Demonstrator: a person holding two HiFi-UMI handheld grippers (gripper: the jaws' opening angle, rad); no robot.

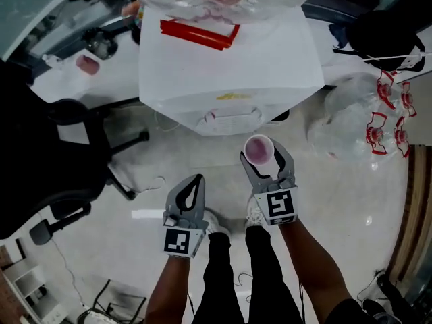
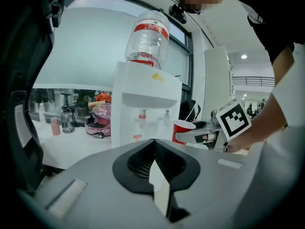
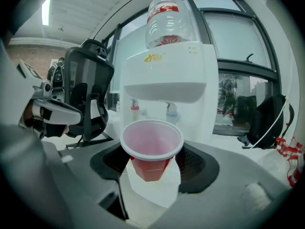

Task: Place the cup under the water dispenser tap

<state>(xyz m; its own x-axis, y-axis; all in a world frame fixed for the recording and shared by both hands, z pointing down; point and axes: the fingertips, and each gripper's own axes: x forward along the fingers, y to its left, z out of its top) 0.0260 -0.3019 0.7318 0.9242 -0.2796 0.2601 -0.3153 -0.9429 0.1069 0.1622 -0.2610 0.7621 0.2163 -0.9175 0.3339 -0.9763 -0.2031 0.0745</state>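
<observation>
Cups: one red plastic cup (image 3: 151,149), upright and empty, at the centre of the right gripper view and apart from the dispenser front.
Right gripper (image 1: 262,154): one; jaws pinch the cup's lower wall from both sides.
Left gripper (image 1: 197,183): one, lower centre of the head view; jaws pressed together with nothing between them.
Water dispensers: one white water dispenser (image 1: 229,66), top centre of the head view.
Taps: two, a red-topped tap (image 3: 135,109) and a pale tap (image 3: 170,111), side by side behind the cup's rim.
Bottles: one clear water bottle (image 3: 169,20), upside down on the dispenser.
Chairs: one black office chair (image 1: 64,147), left edge of the head view.
</observation>
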